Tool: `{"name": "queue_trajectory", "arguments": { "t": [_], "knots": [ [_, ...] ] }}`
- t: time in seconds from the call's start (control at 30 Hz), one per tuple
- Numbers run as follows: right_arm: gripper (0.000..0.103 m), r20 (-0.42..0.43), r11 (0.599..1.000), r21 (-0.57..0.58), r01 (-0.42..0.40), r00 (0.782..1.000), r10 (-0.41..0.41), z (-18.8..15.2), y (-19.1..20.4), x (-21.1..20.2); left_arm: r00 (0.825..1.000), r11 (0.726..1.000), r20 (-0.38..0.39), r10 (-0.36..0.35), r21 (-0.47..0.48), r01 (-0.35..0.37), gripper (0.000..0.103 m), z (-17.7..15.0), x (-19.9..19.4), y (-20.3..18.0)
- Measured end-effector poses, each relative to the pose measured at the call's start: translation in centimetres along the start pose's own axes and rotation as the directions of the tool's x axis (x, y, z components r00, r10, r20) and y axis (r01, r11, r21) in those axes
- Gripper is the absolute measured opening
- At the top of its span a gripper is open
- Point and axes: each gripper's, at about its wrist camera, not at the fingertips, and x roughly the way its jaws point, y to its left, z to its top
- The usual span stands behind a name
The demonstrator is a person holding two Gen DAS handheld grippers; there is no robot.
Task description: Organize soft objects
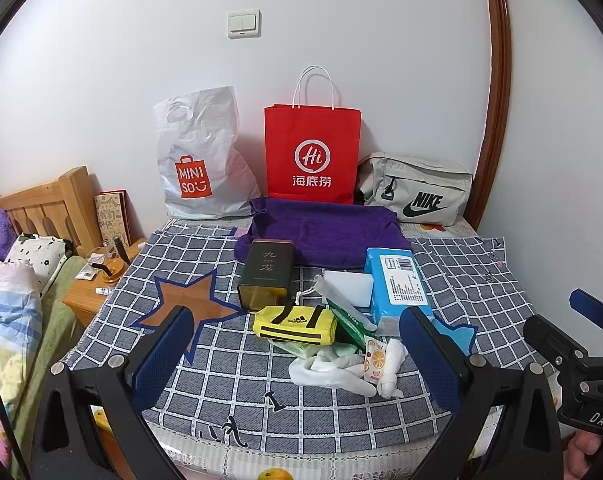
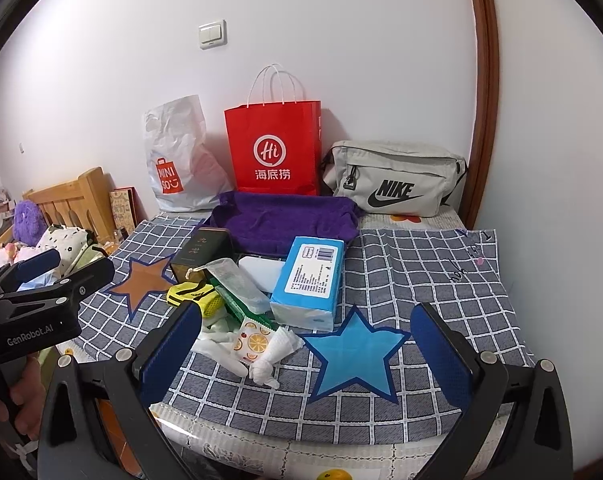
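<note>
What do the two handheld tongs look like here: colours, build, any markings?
Both tongs, left and right, have black frames with silver bolts and flat blue textured pads. The left body reads "GenRobot.AI"; the right shows "DAS". Bare hands hold them; no sleeves or cables show.

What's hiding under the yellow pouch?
The yellow pouch lies on white cloth and a green packet poking out beside it. Whatever sits right beneath it is covered.

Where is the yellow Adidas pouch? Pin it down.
In both views the yellow Adidas pouch lies mid-table, at the pile's left edge, just in front of the dark tin, beside the brown star.
</note>
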Motion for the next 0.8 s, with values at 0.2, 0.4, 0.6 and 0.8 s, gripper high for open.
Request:
{"name": "queue_trajectory", "arguments": {
  "t": [0.2,0.4,0.6,0.8],
  "knots": [
    [0.103,0.002,1.000,0.000,-0.001,1.000,0.001,0.0,0.1,-0.1,1.000,1.000,0.000,0.002,0.000,-0.002,0.103,0.0,0.0,-0.1],
    [0.103,0.003,1.000,-0.002,-0.001,1.000,0.001,0.0,0.2,-0.1,1.000,1.000,-0.001,0.002,-0.002,-0.002,0.103,-0.1,-0.1,0.3],
    [0.103,-0.007,1.000,-0.002,-0.005,1.000,0.005,-0.1,0.5,0.2,1.000,1.000,-0.009,-0.012,0.006,0.012,0.103,-0.1,0.3,0.2],
    [0.103,-0.033,1.000,0.013,-0.010,0.999,0.011,-0.4,-0.3,1.7,0.998,1.000,-0.056,0.008,-0.013,-0.009,0.103,-0.3,2.9,0.9]
  ]
}}
